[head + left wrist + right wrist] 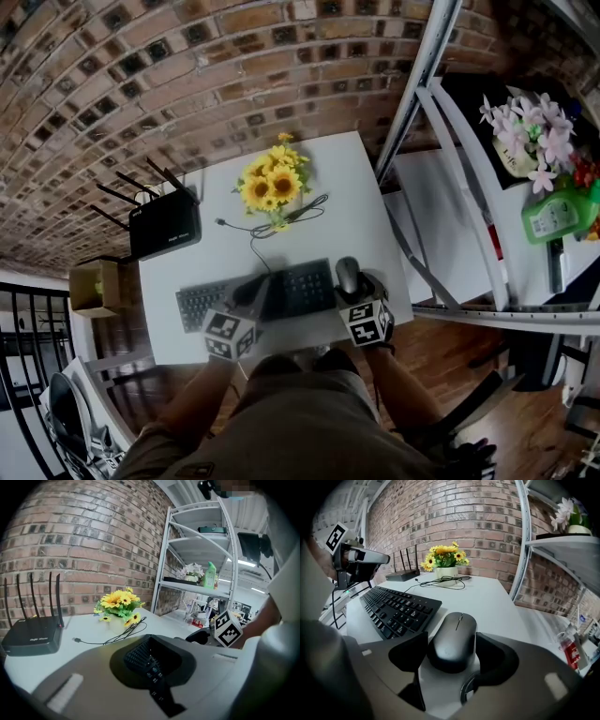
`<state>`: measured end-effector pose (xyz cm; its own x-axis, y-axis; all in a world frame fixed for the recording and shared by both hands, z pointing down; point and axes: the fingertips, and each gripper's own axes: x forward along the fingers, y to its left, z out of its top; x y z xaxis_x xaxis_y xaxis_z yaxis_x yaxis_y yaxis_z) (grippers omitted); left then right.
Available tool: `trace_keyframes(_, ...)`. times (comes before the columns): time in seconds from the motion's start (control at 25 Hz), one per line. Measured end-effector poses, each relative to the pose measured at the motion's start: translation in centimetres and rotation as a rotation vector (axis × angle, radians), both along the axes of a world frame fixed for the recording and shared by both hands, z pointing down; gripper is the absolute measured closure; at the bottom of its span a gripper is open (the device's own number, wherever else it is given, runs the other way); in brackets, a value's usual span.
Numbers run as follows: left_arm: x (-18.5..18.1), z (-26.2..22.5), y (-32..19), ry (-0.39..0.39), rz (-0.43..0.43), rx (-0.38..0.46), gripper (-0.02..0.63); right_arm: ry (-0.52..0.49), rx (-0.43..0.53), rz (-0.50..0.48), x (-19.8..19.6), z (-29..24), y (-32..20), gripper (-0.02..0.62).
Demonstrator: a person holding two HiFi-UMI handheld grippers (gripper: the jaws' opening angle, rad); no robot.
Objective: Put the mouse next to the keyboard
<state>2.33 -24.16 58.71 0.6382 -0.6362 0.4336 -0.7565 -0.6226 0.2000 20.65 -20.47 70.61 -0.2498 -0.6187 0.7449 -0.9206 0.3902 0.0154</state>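
The mouse (454, 630) is pinched between the jaws of the right gripper (452, 643), one dark pad being pressed to each flank. Its rear half is enclosed by the jaws, while its nose projects forward beyond them. It is held low over the white table (487, 599), just beside the right end of the black keyboard (396, 607), and is seen in the head view at that same end. The jaws of the left gripper (153, 666) are drawn almost together, with nothing gripped; only keyboard keys are seen through the narrow slit left between them. That gripper is poised over the keyboard's middle.
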Motion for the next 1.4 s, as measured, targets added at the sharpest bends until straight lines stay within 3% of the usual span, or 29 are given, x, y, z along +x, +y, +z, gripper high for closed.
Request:
trace_keyframes(0.4, -1.4, -0.9, 1.5, -0.012, -0.086, 0.043, 0.614, -0.054, 0.126, -0.048, -1.1, -4.4, -1.1, 0.258)
trace_keyframes(0.88, -7.9, -2.9, 5.8, 0.034, -0.193, 0.097, 0.614, -0.118, 0.286, -0.076, -6.8, -11.8, 0.4, 0.37)
trace_keyframes(1.0, -9.8, -3.4, 7.5, 0.048, -0.206, 0.108, 0.614, -0.121, 0.31, -0.072, -8.8, -13.1, 2.2, 0.433)
trace_keyframes(1.4, -15.5, -5.1, 15.1, 0.085, -0.21, 0.148, 0.614, -0.14, 0.388, -0.099, -15.5, -17.3, 9.9, 0.523)
